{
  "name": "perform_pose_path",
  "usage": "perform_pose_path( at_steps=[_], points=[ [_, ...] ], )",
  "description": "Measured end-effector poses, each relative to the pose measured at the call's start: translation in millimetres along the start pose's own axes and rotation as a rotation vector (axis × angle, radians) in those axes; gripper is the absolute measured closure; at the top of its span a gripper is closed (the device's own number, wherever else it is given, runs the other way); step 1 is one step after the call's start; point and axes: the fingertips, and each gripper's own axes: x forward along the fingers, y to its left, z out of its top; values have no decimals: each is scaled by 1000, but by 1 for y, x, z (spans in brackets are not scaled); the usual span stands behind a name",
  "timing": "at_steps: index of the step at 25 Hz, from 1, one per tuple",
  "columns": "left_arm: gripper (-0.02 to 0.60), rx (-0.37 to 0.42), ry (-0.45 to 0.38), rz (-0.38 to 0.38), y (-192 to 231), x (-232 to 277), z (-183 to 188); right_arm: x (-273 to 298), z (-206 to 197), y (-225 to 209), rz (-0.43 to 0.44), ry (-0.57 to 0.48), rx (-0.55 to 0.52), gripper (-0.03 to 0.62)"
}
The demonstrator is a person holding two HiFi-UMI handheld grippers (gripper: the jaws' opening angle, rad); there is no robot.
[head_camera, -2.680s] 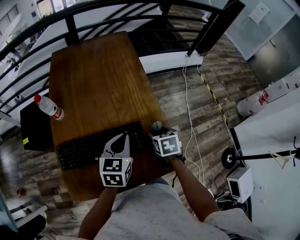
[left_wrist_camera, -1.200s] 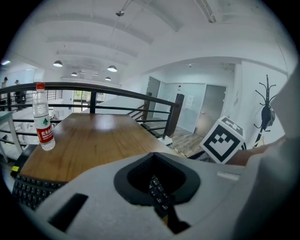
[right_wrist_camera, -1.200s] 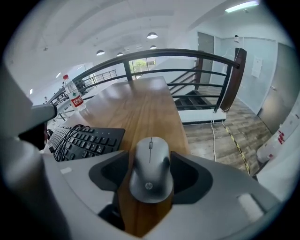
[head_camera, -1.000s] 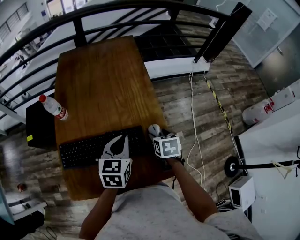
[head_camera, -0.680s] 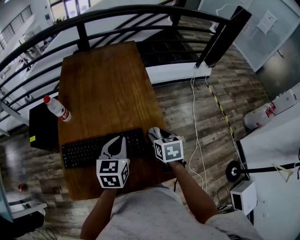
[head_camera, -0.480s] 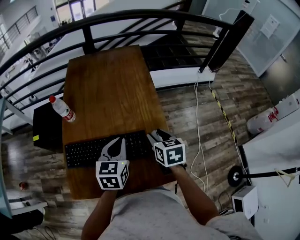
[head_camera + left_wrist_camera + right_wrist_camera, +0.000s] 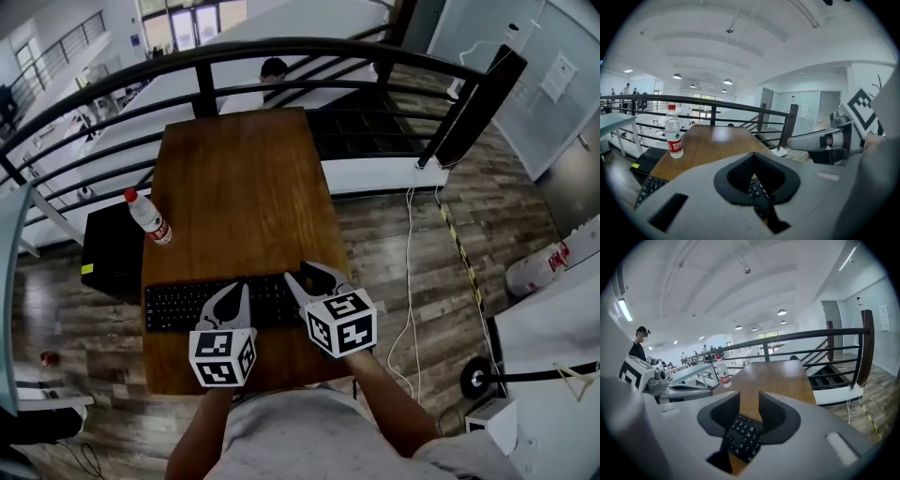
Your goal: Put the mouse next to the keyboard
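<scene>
Right tongs (image 7: 296, 272) have shifted over the right end of the keyboard (image 7: 187, 305), jaws half-apart, closing on nothing; mouse now hidden, presumably beneath them; left tongs (image 7: 242, 292) shut, empty.

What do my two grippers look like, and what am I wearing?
The left hand-held gripper and right hand-held gripper are light grey plastic with two curved, pointed, dark-lined jaws, each carrying a white cube of black square markers. The right one's jaws are closing, with nothing between them. You wear a light grey short-sleeved shirt.
</scene>
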Motion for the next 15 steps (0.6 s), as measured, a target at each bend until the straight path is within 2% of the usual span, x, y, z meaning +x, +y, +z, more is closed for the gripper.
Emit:
perform_pose_path(
  at_steps=[4, 8, 15],
  points=[
    [586, -5, -12, 22, 4, -7, 3, -6, 16, 19, 49, -61, -32, 497],
    [586, -4, -22, 35, 6, -13, 5, -13, 25, 32, 86, -115, -55, 588],
    [586, -8, -31, 43, 8, -19, 5, -17, 27, 43, 115, -139, -87, 589]
  ],
)
